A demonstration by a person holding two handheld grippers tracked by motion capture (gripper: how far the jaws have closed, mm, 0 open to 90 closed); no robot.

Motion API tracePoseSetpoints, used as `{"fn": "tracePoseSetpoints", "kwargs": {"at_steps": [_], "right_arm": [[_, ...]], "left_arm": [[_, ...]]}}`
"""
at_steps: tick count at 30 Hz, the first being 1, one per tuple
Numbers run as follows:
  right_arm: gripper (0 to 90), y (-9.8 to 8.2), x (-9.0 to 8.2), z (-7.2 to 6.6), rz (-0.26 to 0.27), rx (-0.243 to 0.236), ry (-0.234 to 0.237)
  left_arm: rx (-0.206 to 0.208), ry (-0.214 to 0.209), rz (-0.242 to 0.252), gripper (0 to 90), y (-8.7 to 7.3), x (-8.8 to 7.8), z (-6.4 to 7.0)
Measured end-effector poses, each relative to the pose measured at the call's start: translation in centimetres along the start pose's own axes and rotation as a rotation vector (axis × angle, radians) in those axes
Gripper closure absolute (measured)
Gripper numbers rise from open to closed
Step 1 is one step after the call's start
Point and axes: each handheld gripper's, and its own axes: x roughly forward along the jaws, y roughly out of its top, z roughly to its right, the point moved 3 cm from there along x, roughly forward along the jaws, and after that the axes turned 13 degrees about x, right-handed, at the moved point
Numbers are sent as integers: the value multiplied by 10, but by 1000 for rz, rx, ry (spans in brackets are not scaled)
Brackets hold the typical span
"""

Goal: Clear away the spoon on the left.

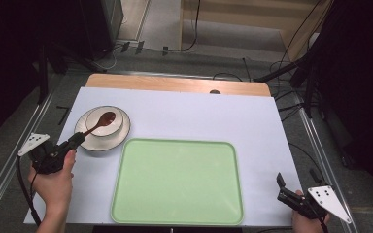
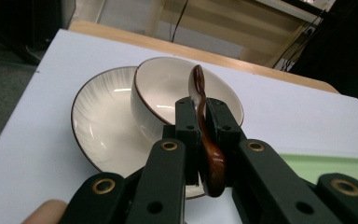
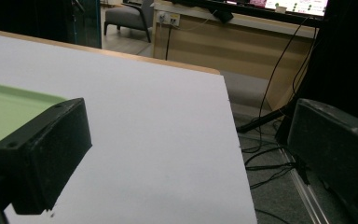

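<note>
Pale green rectangular plastic tray (image 1: 177, 182) lies right of the left gripper (image 1: 77, 140). Ahead of it, white ribbed ceramic plate (image 2: 98, 123) carries a white ceramic bowl (image 2: 168, 88): likely fragile. Glossy brown wooden spoon (image 2: 205, 130), likely light, stiff, slippery, is clamped by its handle, head over the bowl. Right gripper (image 3: 186, 149) gapes wide, empty.

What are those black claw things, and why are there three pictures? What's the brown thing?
A person sits at a table holding a pinching tool in each hand. One picture looks down from above; the other two come from small cameras riding on each tool. The left gripper is pinching the handle of a brown spoon, whose scoop rests in a white bowl. The bowl sits on a white plate. Beside them lies a green tray with nothing on it. The right gripper waits open near the table's corner, holding nothing.
</note>
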Motion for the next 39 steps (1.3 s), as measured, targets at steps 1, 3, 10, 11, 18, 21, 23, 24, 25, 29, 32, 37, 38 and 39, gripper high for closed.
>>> {"fn": "tracePoseSetpoints", "kwargs": {"at_steps": [1, 3, 10, 11, 18, 21, 23, 24, 25, 29, 32, 37, 38, 39], "right_arm": [[0, 0, 0, 0, 0, -1, -1], [0, 0, 0, 0, -1, 0, -1], [0, 0, -1, 1, 1, 1, -2], [0, 1, -1, 1, 2, -1, -2], [0, 1, -2, 2, 5, 3, -5], [0, 1, -2, 2, 6, 3, -5], [0, 1, -2, 2, 5, 4, -5], [0, 1, -2, 2, 5, 4, -5], [0, 1, -2, 2, 6, 3, -6], [0, 2, -2, 2, 6, 3, -5], [0, 2, -2, 2, 8, 2, -5], [0, 2, -2, 3, 8, 4, -7], [0, 2, -2, 3, 9, 5, -7], [0, 2, -2, 3, 10, 3, -7]], "left_arm": [[18, -12, 12, 850, 2, -2, 2], [21, -9, 17, 850, 3, -4, 3], [40, -16, 67, 851, 11, -14, 8], [43, -19, 73, 850, 12, -16, 9], [52, -51, 108, 850, 16, -20, 22], [56, -68, 118, 850, 16, -21, 29], [57, -79, 121, 850, 16, -20, 33], [59, -86, 121, 850, 15, -20, 36], [66, -100, 119, 850, 14, -18, 43], [73, -124, 112, 850, 10, -15, 53], [83, -144, 105, 850, 7, -12, 62], [90, -176, 92, 850, 0, -6, 75], [91, -183, 91, 850, -1, -6, 77], [90, -189, 92, 850, -3, -5, 79]]}}
